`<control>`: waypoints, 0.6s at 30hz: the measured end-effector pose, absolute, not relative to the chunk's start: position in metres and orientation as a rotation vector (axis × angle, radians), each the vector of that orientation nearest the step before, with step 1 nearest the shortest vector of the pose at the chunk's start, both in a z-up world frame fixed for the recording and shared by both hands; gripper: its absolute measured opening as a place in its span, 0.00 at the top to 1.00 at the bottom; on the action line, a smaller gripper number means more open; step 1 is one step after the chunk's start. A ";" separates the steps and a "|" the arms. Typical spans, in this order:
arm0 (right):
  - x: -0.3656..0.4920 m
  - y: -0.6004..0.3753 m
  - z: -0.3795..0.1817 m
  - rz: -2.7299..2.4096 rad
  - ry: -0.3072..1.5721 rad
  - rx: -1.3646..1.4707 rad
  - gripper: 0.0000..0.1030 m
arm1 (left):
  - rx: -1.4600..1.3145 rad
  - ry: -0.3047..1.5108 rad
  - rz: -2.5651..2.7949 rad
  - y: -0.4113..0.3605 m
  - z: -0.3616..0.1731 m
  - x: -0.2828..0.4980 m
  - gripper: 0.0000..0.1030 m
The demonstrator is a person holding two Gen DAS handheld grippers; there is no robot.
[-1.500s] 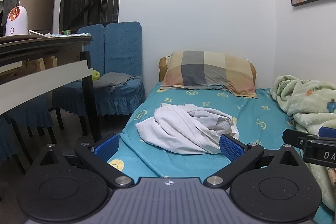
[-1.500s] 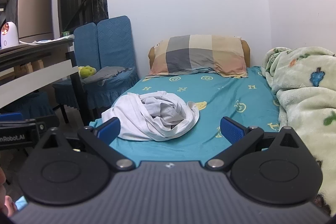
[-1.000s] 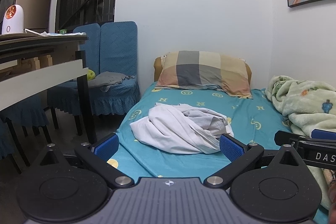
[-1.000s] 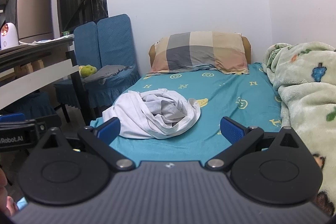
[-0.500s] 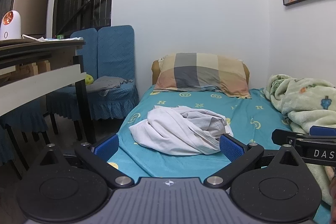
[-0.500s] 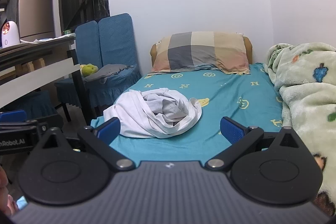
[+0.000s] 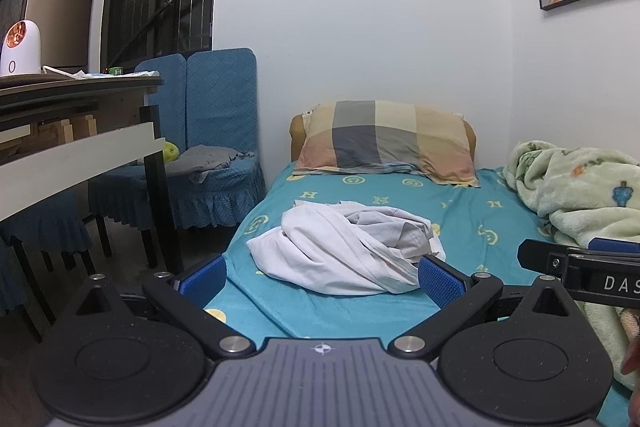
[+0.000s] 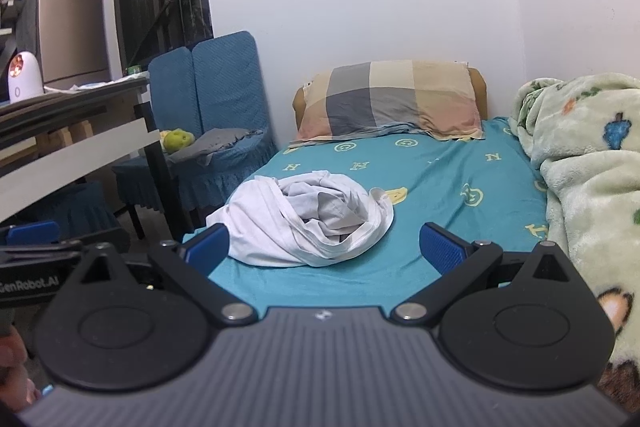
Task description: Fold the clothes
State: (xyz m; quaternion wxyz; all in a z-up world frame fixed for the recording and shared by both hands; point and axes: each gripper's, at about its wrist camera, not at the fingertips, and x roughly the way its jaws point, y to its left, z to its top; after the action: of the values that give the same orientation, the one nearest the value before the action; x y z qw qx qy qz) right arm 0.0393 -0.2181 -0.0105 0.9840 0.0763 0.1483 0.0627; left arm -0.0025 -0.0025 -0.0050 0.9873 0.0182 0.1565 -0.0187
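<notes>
A crumpled white garment [image 7: 344,251] lies in a heap on the teal bed sheet [image 7: 472,211] near the bed's front left corner; it also shows in the right wrist view [image 8: 308,219]. My left gripper [image 7: 322,279] is open and empty, held short of the heap above the bed's front edge. My right gripper [image 8: 324,251] is open and empty, level with the heap's near side. The right gripper's body [image 7: 580,271] shows at the right of the left wrist view.
A checked pillow [image 7: 384,143] leans at the bed's head. A green fleece blanket [image 8: 588,171] is piled along the right side. A desk [image 7: 76,139] and blue covered chairs [image 7: 216,131] stand left of the bed.
Both grippers have drifted slightly; the view shifted a little and the garment sits a bit nearer in the right wrist view. The garment itself has not moved. Both jaws stay open.
</notes>
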 end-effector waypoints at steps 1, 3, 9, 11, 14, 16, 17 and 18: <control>0.039 -0.218 -0.011 0.124 0.291 0.156 0.00 | 0.035 0.314 -0.038 -0.002 -0.005 -0.002 0.00; 0.037 -0.219 -0.011 0.114 0.271 0.162 0.00 | 0.033 0.317 -0.033 -0.002 -0.005 -0.002 0.00; 0.061 -0.234 -0.016 0.085 0.391 0.249 0.00 | 0.013 0.356 -0.015 0.002 -0.005 0.007 0.00; 0.081 -0.241 -0.016 0.082 0.427 0.287 0.00 | 0.019 0.355 -0.002 0.002 -0.004 0.012 0.00; 0.124 -0.249 -0.014 0.103 0.453 0.344 0.00 | 0.004 0.360 0.004 0.004 -0.004 0.023 0.00; 0.158 -0.254 -0.015 0.123 0.467 0.372 0.00 | -0.023 0.375 -0.010 0.008 -0.005 0.032 0.00; 0.177 -0.256 -0.019 0.113 0.474 0.380 0.00 | -0.036 0.385 -0.017 0.009 -0.007 0.036 0.00; 0.197 -0.259 -0.025 0.093 0.481 0.387 0.00 | -0.042 0.393 -0.019 0.012 -0.009 0.040 0.00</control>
State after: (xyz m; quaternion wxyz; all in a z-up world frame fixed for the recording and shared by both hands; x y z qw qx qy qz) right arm 0.1968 -0.2585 -0.0247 0.9517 0.1904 0.2365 0.0458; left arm 0.0404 0.0116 -0.0089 0.9805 -0.0211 0.1952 -0.0094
